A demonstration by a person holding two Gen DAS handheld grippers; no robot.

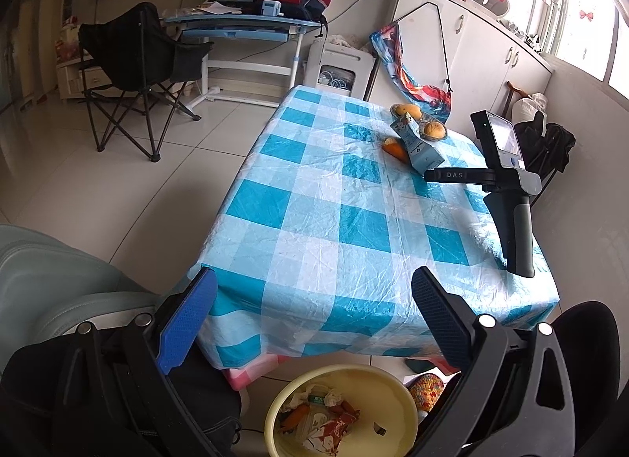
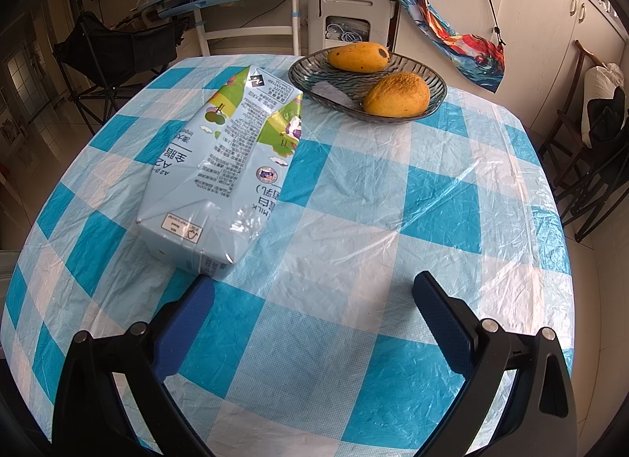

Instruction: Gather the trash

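Left hand-held gripper (image 1: 314,323), fingers apart, hangs over a yellow bin (image 1: 397,386) holding wrappers (image 1: 322,417); right hand-held gripper (image 2: 312,323), spread empty, faces the milk carton (image 2: 220,174) lying on the checked worktop (image 2: 393,260) beside a mango bowl (image 2: 314,81).

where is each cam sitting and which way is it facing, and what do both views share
Left wrist: sits on the left gripper near the table's front edge, facing along the checked tablecloth with the yellow trash bin below; its own jaws stand open, and the right gripper shows ahead.
Right wrist: sits on the right gripper low over the table, facing the milk carton and the dish of mangoes; only its own open jaws show.
Shared: tablecloth, carton, mango dish.
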